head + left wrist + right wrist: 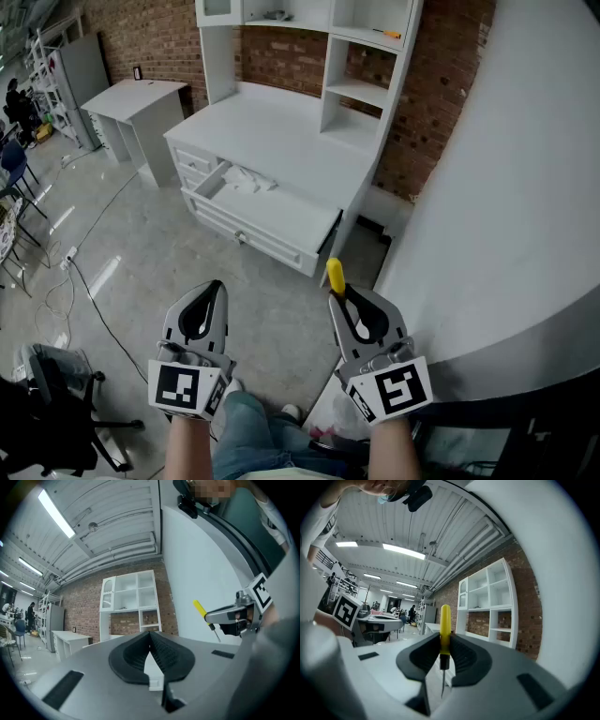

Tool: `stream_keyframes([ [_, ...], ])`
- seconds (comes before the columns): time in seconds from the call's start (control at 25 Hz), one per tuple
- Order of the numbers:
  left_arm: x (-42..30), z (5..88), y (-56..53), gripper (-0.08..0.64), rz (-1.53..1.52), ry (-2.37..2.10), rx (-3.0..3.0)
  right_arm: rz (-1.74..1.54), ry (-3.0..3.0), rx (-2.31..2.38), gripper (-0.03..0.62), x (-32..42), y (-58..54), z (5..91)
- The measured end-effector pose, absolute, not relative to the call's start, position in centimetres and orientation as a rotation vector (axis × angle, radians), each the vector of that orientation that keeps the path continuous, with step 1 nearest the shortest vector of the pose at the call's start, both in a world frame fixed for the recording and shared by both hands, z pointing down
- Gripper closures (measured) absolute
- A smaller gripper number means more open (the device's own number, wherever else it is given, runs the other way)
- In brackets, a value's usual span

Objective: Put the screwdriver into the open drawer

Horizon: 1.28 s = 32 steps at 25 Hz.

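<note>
Left gripper & right gripper: grey shells w/ dark teardrop openings, black ribbed pads. Each has a marker cube at the rear, black-on-white squares. Person wears blue jeans, pale shoes.

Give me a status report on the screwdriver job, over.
Right hand-held gripper shut on screwdriver, handle up. Left hand-held gripper shut, empty. Open drawer ahead, not yet reached; crumpled white item inside it.
</note>
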<state>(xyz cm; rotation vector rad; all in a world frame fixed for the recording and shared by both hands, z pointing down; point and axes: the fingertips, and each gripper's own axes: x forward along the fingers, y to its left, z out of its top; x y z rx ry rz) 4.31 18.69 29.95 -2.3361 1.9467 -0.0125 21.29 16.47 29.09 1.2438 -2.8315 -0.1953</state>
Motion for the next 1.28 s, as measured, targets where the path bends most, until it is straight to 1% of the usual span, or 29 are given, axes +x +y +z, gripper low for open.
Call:
stream_keyframes([
  [0.28,3.3,30.2,18.4,0.548,0.012,1.923,-2.361,-0.197,-2.776,1.323,0.517,21.3,16.6,29.0],
  [0.56,0.0,32.4,13.9,0.548,0.008,1.89,-2.43,-0.164,-2.67,1.408,0.515,19.1,13.1,30.8],
  [0.68,-2.8,32.6,11.0,0.548,-0.006,1.873,-2.44,-0.155,-2.661,1.414,0.515,16.5,10.7,30.8],
  [1.04,-12.4,32.0,1.0,0.548,0.028,1.844,-2.473,-0.194,-2.642,1.354,0.515,5.3,1.8,30.4],
  [1.28,-16.5,31.3,-4.2,0.548,0.024,1.791,-2.515,-0.203,-2.61,1.408,0.514,1.0,-2.9,30.0],
])
